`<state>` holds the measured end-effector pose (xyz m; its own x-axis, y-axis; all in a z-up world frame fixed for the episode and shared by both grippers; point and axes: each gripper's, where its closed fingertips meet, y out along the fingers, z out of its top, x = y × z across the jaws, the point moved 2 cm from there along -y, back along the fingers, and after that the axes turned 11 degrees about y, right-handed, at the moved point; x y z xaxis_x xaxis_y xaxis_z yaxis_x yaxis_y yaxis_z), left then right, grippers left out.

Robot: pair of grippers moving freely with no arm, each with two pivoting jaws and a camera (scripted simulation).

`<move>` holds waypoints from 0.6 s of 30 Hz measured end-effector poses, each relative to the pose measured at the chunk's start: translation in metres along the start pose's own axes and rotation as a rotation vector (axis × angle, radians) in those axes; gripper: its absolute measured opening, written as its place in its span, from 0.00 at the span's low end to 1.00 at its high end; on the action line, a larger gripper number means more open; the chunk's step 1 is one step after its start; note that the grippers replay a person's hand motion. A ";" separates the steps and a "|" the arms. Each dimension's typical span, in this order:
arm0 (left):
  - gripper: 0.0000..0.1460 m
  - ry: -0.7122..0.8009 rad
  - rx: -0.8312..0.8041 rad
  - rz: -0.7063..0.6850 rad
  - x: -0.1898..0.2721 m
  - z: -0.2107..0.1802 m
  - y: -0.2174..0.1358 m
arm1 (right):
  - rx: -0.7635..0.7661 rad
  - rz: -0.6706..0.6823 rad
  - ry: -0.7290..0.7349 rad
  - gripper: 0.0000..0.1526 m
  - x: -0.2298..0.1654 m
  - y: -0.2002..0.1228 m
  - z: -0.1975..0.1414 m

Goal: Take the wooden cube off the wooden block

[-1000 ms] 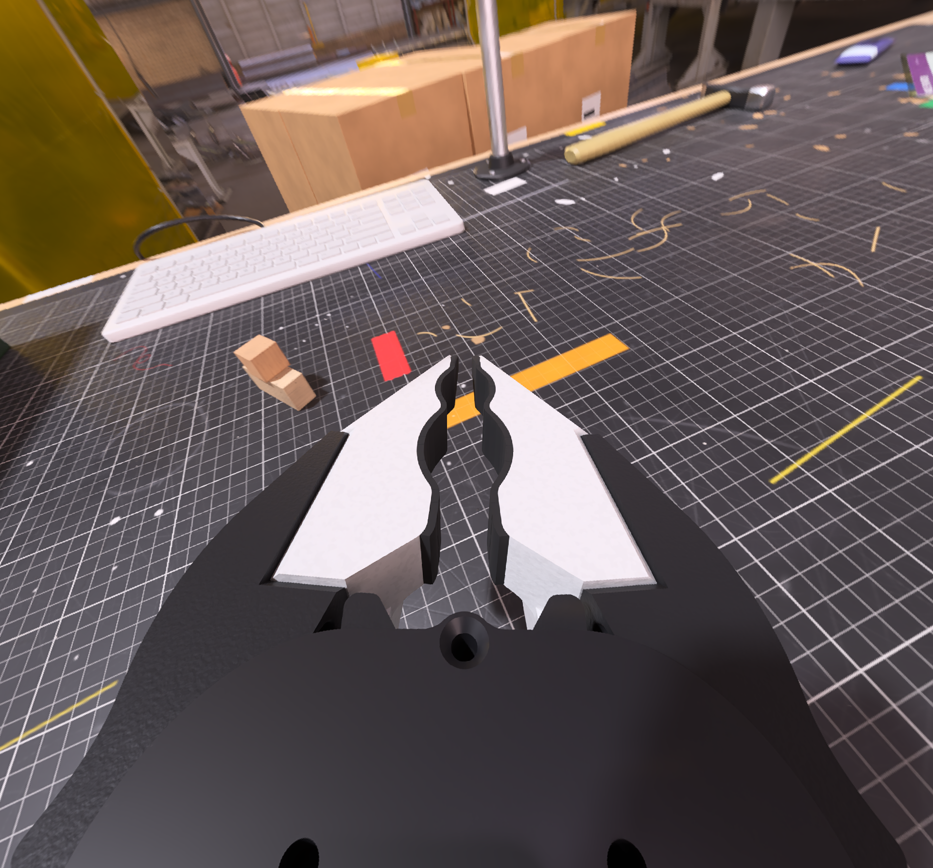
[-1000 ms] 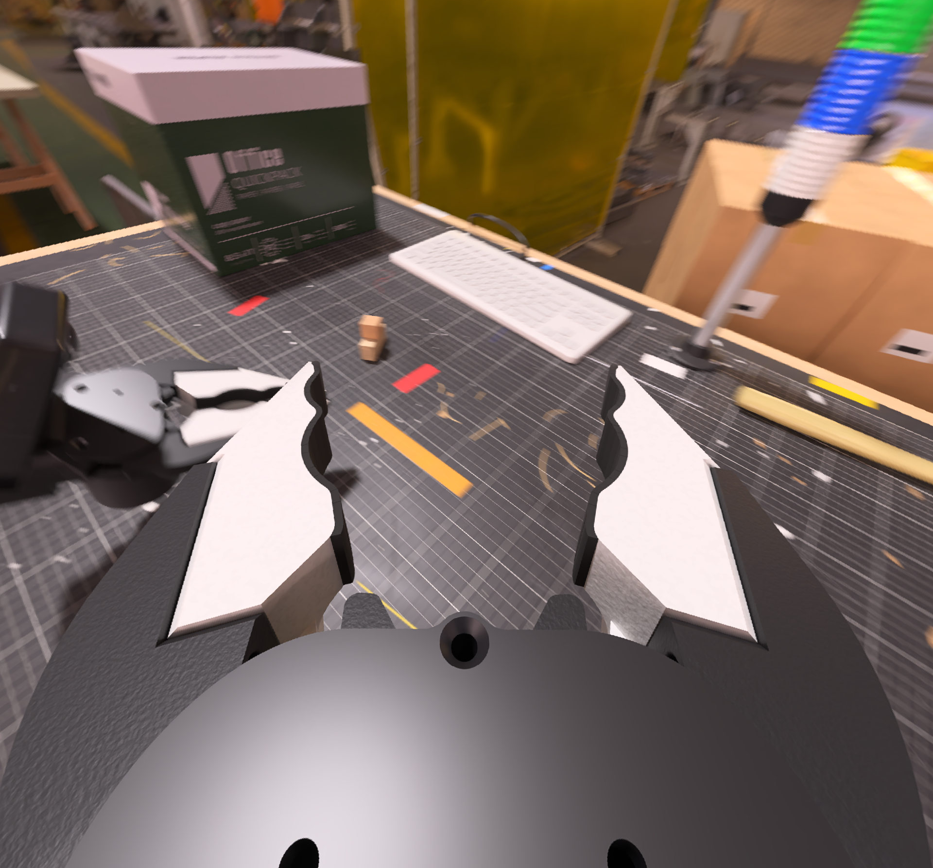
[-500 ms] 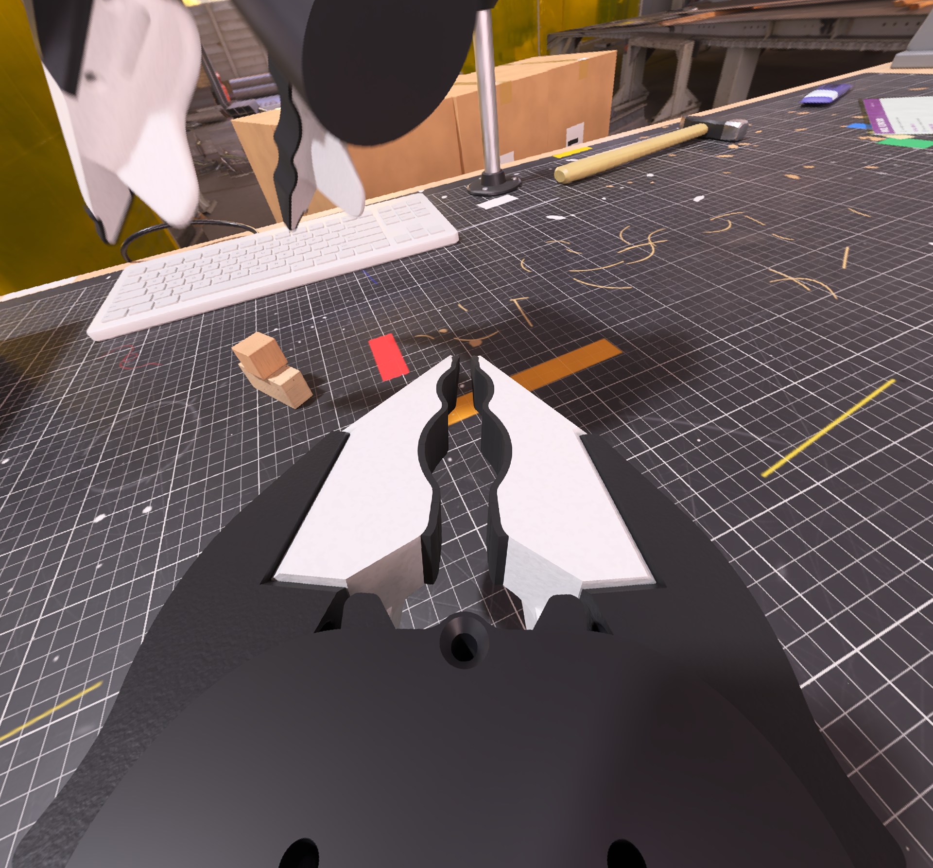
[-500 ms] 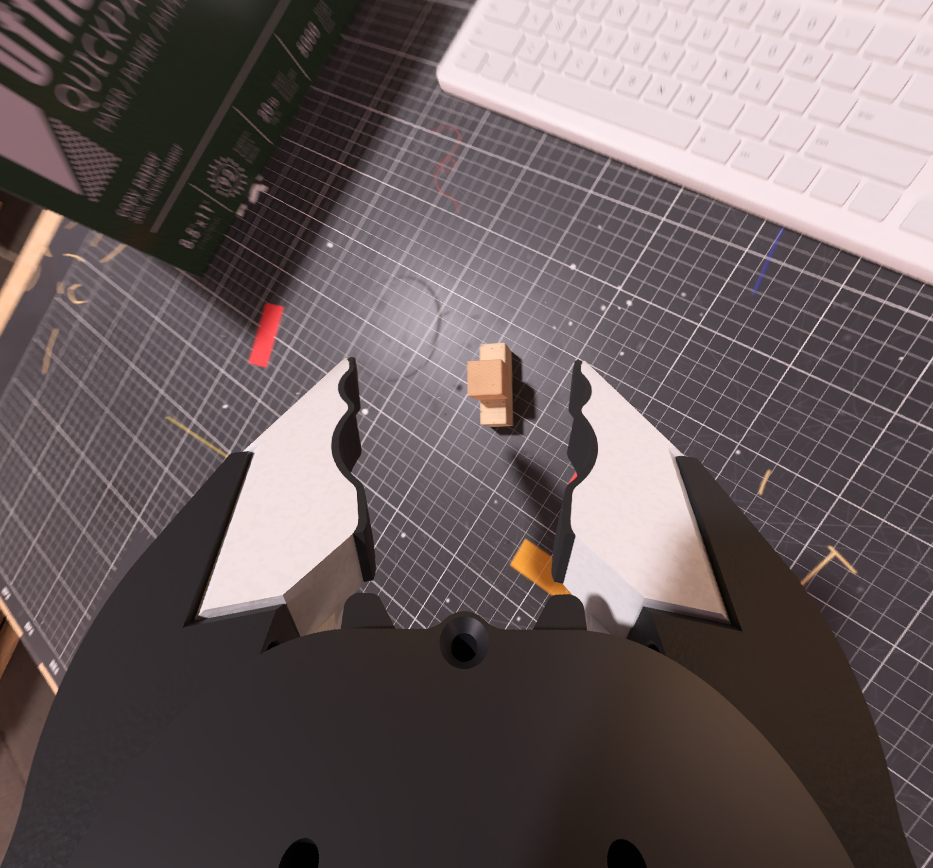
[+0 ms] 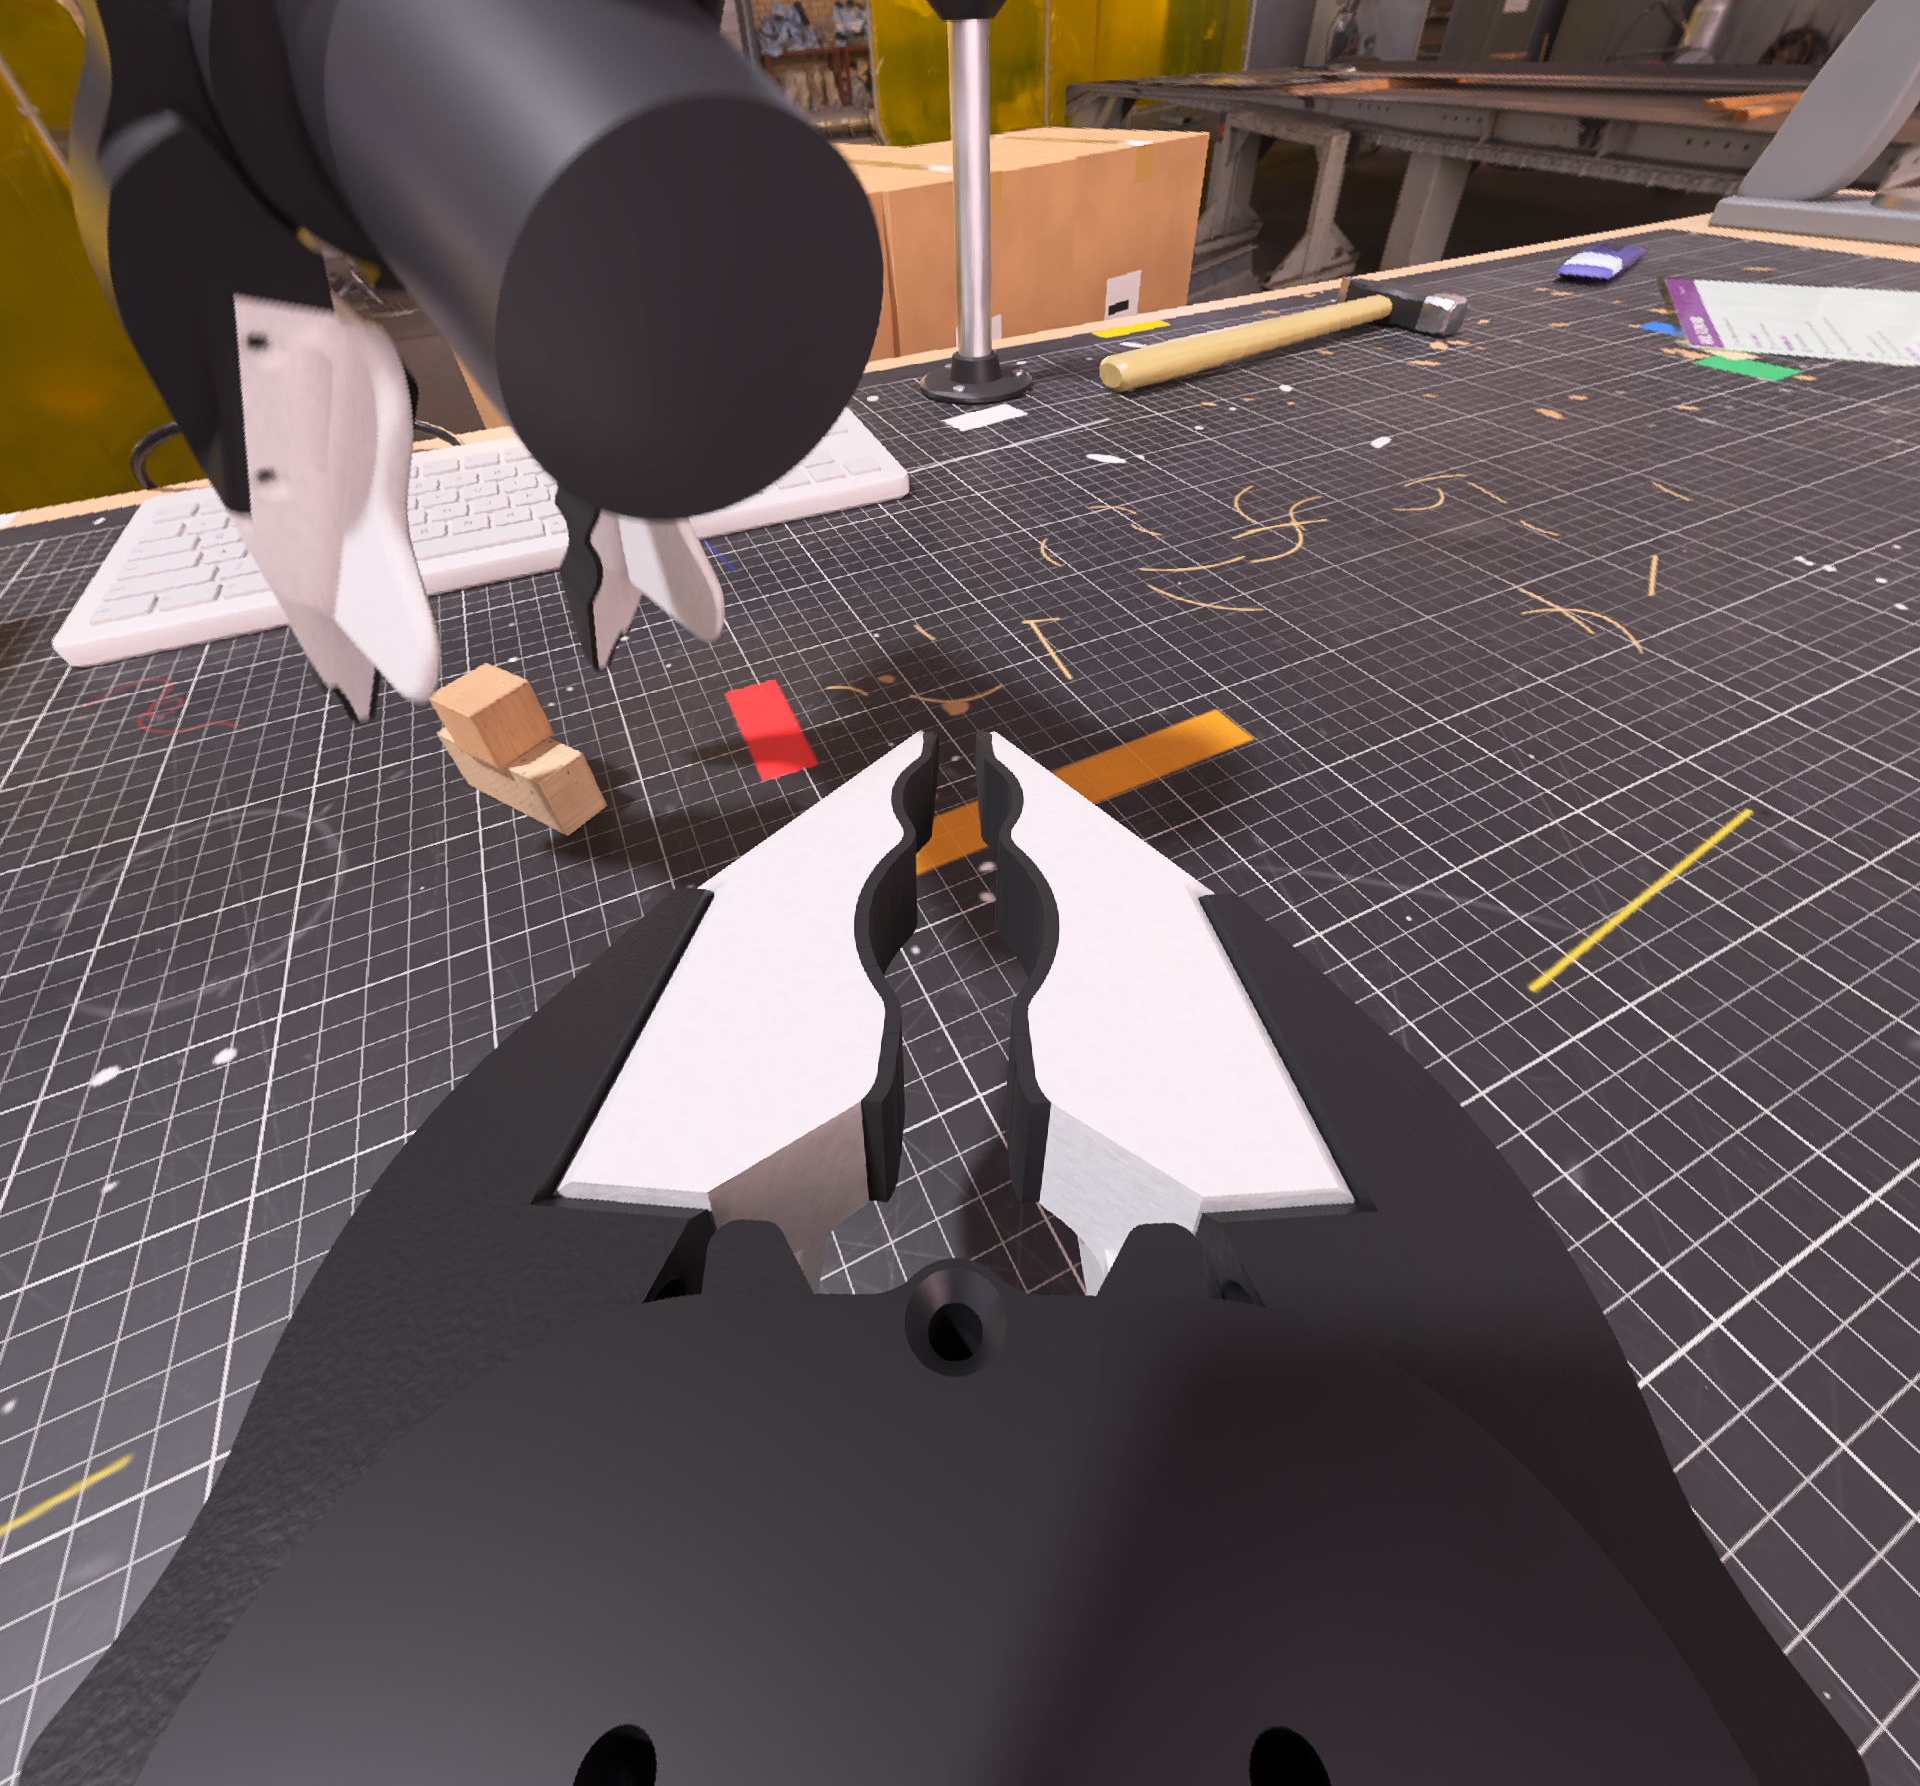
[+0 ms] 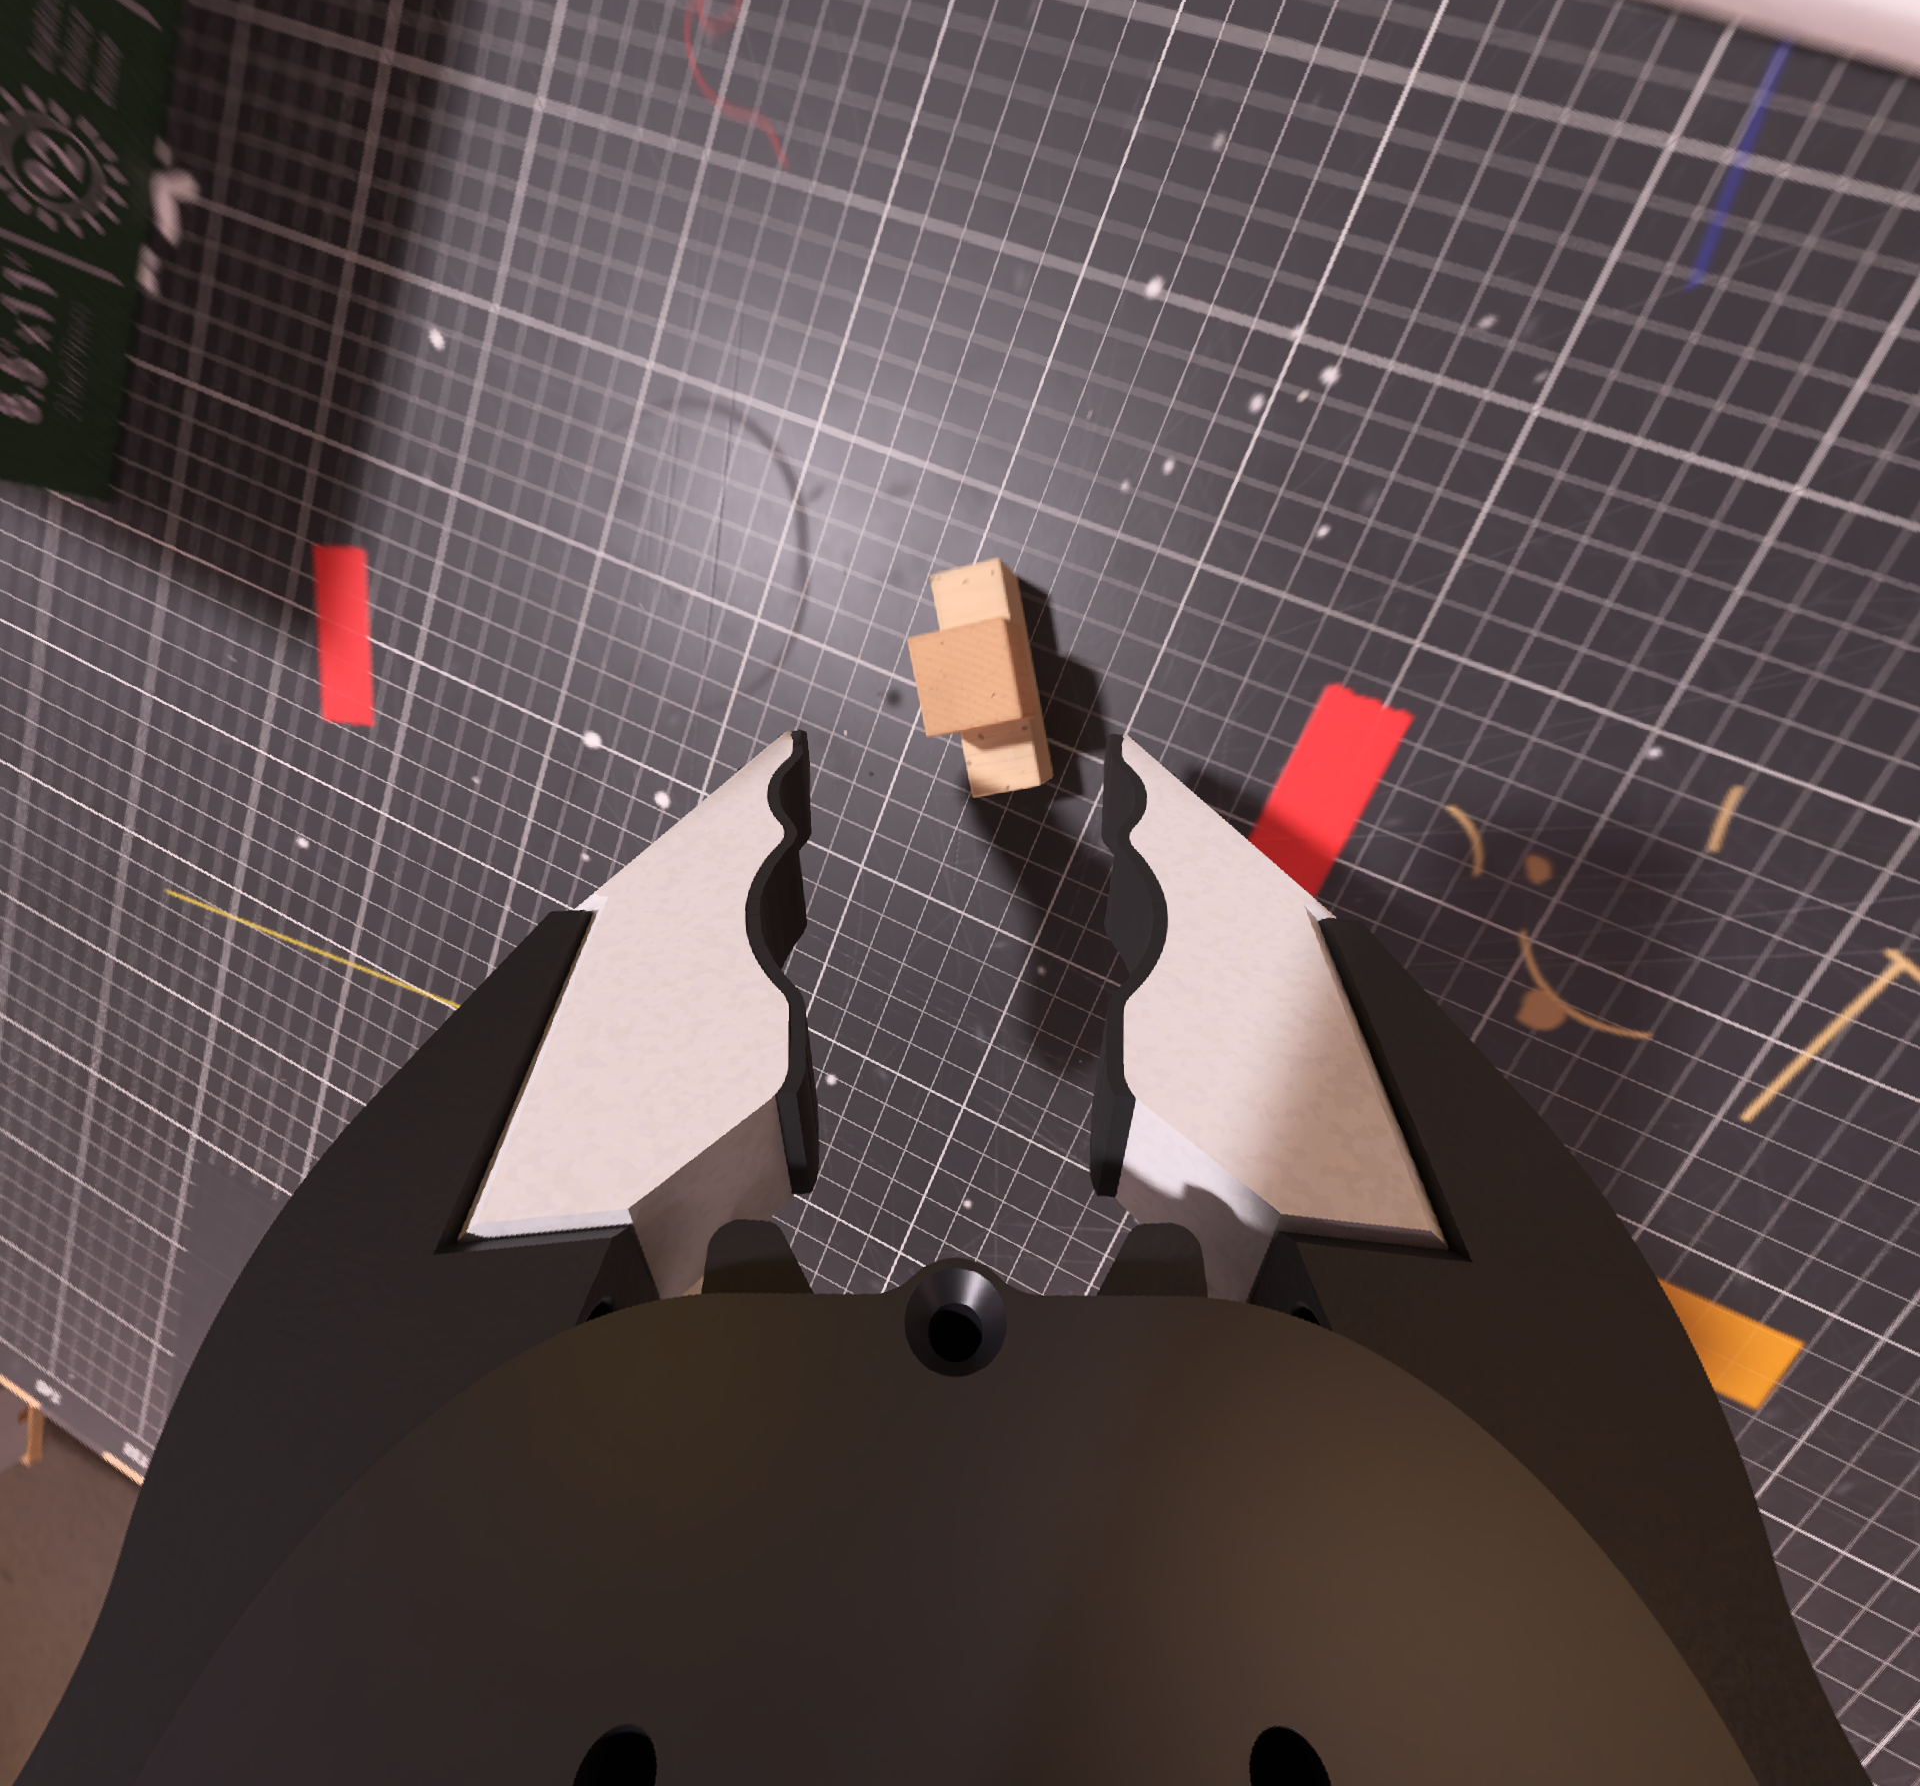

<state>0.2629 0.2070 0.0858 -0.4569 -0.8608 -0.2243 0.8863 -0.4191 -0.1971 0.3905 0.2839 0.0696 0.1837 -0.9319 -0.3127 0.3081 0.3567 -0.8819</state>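
A small wooden cube (image 5: 497,713) sits on a longer wooden block (image 5: 540,780) on the dark grid mat. In the right wrist view the cube (image 6: 966,674) lies across the block (image 6: 1003,754), just ahead of my fingertips. My right gripper (image 6: 954,754) is open and empty, pointing down over the pair; it also shows in the left wrist view (image 5: 478,676), hovering just above the cube. My left gripper (image 5: 956,749) is shut and empty, low over the mat to the right of the block.
A white keyboard (image 5: 166,573) lies behind the block. A dark green box (image 6: 62,178) stands to the left. Red tape (image 5: 769,728) and orange tape (image 5: 1143,760) mark the mat. A hammer (image 5: 1268,339), a pole base (image 5: 971,375) and cardboard boxes (image 5: 1039,230) are farther back.
My right gripper has come down closer over the cube and block, with its jaws somewhat narrower. My left gripper has stayed shut and barely moved.
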 end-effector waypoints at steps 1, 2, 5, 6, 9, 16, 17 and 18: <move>0.04 -0.007 -0.001 -0.001 -0.001 0.000 0.001 | -0.024 -0.012 -0.012 0.38 -0.001 0.006 -0.004; 0.04 -0.016 -0.002 -0.005 -0.003 -0.001 0.001 | -0.045 -0.024 -0.039 0.39 -0.001 0.013 -0.009; 0.03 -0.036 -0.010 -0.013 -0.005 -0.002 0.002 | -0.096 -0.027 -0.106 0.40 -0.004 0.024 -0.013; 0.02 -0.032 -0.009 -0.004 -0.006 -0.002 0.002 | -0.098 -0.007 -0.117 0.41 -0.005 0.025 -0.012; 0.01 0.011 -0.009 0.017 -0.007 -0.001 0.003 | -0.098 0.024 -0.130 0.41 -0.006 0.026 -0.009; 0.02 0.080 0.005 0.014 -0.008 -0.001 0.002 | -0.133 0.009 -0.297 0.15 -0.005 0.013 0.009; 0.02 0.095 0.002 0.022 -0.008 -0.001 0.002 | -0.122 -0.006 -0.344 0.15 -0.009 0.006 0.015; 0.02 0.105 0.004 0.023 -0.008 -0.001 0.002 | -0.096 -0.023 -0.395 0.15 -0.013 -0.004 0.023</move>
<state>0.2682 0.2128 0.0866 -0.4416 -0.8352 -0.3276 0.8969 -0.4009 -0.1869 0.4086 0.2960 0.0848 0.5285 -0.8357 -0.1495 0.2310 0.3110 -0.9219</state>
